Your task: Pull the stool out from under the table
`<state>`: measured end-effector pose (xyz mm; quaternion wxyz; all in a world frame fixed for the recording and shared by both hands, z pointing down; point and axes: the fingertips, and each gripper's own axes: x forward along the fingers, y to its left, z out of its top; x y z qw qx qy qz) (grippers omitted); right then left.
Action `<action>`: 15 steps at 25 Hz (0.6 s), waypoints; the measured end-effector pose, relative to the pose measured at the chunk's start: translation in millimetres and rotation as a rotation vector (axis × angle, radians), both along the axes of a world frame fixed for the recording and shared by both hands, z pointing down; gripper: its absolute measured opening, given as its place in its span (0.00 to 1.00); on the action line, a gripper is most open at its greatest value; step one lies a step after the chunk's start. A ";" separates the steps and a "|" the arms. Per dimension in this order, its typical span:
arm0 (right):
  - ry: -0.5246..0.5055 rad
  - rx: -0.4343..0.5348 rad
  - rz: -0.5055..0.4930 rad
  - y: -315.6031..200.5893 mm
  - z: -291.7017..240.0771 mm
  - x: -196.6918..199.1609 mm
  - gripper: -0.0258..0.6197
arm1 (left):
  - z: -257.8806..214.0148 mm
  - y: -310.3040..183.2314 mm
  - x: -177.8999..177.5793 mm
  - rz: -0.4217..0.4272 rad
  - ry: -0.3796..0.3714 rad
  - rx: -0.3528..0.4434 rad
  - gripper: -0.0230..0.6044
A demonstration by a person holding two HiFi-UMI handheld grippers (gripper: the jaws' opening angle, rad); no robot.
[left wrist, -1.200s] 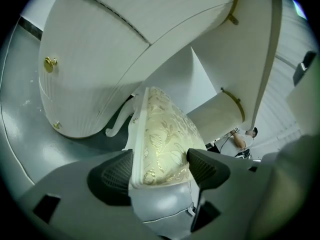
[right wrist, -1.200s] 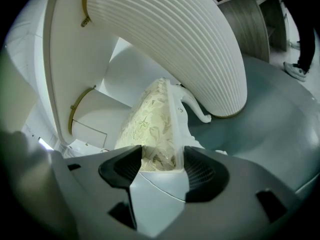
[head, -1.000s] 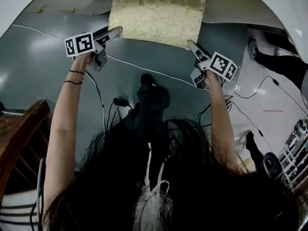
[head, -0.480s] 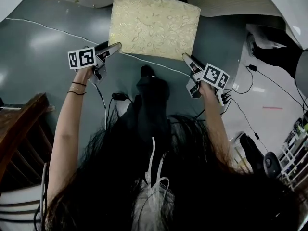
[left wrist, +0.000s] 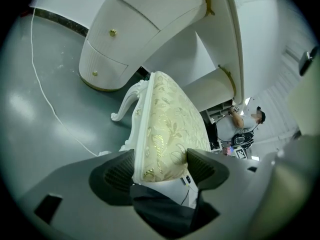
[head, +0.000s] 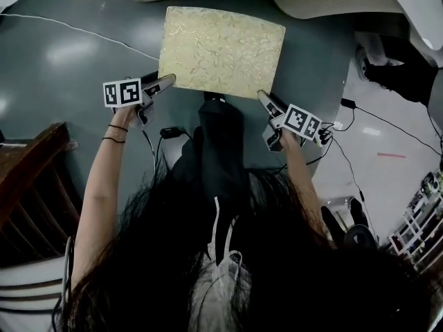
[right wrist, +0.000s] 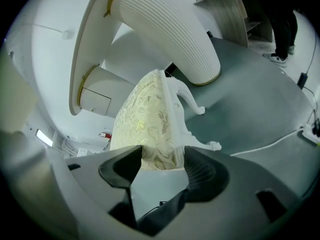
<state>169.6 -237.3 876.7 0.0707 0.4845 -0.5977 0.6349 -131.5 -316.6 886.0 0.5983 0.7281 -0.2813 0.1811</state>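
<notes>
The stool (head: pixel 221 50) stands in the upper middle of the head view, on the grey floor (head: pixel 62 109). Its gold cushion is almost fully in the open, and only its far edge is still near the 2 white parts of the desk (head: pixel 332 2) at the top of the frame.

The left tongs (head: pixel 166 81) pinch the lower left corner of the seat, and the right tongs (head: pixel 264 99) pinch the lower right corner. In both gripper views the pads press on the cushion and the white frame under it, with the jaws standing wide.

I see 4 things that could go wrong:

1. The grip is only at 2 corners and partly on soft padding. If the cushion gives way under the pull, I think 1 pad may slip off and the stool would stop or jump.
2. If 1 hand pulls more than the other, the stool would turn. In the left gripper view the carved leg (left wrist: pixel 125 101) is close to the desk pedestal (left wrist: pixel 125 39), so it could knock against it.
3. A white cable (head: pixel 83 33) lies on the floor at the upper left, near the stool's left side. A leg that drifts sideways could catch it.
4. The black cable (head: pixel 169 133) and the person's own legs are just below the stool in the frame, so there is little free room for more pulling.
</notes>
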 end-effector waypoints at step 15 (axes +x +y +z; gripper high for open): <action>0.069 -0.038 0.057 26.7 -0.8 -3.8 0.46 | -7.5 2.1 -6.7 -0.052 -0.124 0.102 0.56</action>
